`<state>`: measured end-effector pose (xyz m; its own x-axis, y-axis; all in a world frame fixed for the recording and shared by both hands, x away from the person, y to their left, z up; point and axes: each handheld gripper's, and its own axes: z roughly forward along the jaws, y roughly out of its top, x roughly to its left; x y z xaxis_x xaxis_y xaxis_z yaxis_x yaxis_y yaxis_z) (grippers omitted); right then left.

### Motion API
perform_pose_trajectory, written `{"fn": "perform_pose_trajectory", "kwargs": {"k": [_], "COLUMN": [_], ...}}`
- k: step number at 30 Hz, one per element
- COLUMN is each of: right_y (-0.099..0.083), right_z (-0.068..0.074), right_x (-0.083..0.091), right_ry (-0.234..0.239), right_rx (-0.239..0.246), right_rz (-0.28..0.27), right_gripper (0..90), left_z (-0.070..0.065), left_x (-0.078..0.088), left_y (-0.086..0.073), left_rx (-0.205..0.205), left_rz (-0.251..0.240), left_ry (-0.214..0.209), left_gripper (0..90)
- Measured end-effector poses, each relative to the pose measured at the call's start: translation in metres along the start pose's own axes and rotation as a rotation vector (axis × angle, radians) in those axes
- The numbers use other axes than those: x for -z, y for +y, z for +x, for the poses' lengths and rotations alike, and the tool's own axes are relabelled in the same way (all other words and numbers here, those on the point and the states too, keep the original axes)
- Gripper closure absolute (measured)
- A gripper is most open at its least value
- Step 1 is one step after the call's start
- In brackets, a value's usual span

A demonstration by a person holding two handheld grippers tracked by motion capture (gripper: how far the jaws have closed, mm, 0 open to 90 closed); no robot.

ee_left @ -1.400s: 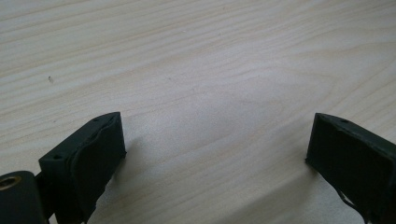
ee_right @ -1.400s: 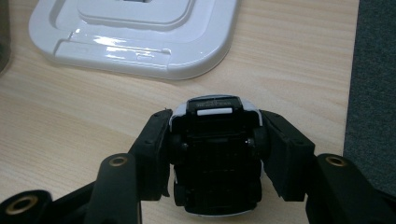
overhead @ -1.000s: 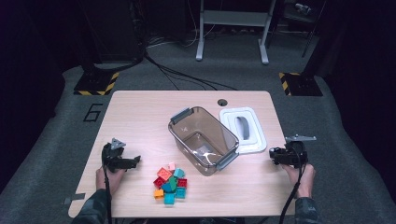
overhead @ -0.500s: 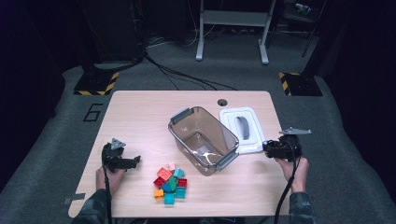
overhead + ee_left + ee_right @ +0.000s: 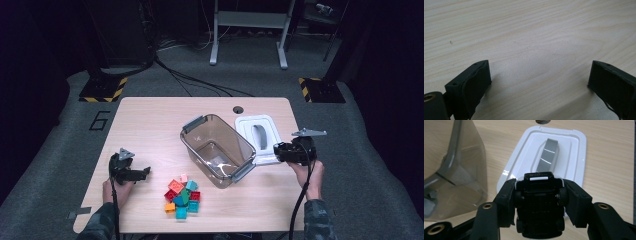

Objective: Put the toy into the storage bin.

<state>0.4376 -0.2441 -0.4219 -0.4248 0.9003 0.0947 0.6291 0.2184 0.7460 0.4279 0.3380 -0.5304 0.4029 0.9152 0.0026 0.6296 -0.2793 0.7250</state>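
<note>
A small black toy car (image 5: 539, 206), seen from its underside with wheels at either flank, sits clamped between the jaws of the right hand-held gripper (image 5: 539, 195), which stand narrowed against the car's two sides. The car is carried in the air above the near edge of a white lid (image 5: 571, 157) with a grey handle strip (image 5: 548, 155), lying flat on the table (image 5: 611, 170). In the high view the right hand-held gripper (image 5: 280, 151) appears at the lid's (image 5: 248, 125) right front corner, beside a clear plastic bin (image 5: 218, 150) with grey clip handles; the car itself cannot be made out there. The right gripper view shows the bin's (image 5: 454, 165) tinted wall close at left. The left hand-held gripper (image 5: 539, 77) has its jaws wide apart, nothing between them, low over bare wood grain of the table (image 5: 536, 30). The high view places the left hand-held gripper (image 5: 142, 173) near the table's (image 5: 150, 120) left front, with a heap of coloured building blocks (image 5: 183, 195) lying just to its right, in front of the bin
</note>
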Motion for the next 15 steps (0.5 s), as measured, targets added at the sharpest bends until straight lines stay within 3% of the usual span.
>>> {"fn": "perform_pose_trajectory", "kwargs": {"k": [15], "right_y": [0.031], "right_z": [0.025], "right_x": [-0.006], "right_ry": [0.037], "right_rx": [0.05], "right_rz": [-0.032], "right_gripper": [47.3], "left_z": [0.0], "left_x": [0.0], "left_y": [0.0], "left_rx": [0.0], "left_rz": [0.0], "left_ry": [0.0], "left_gripper": [4.3]}}
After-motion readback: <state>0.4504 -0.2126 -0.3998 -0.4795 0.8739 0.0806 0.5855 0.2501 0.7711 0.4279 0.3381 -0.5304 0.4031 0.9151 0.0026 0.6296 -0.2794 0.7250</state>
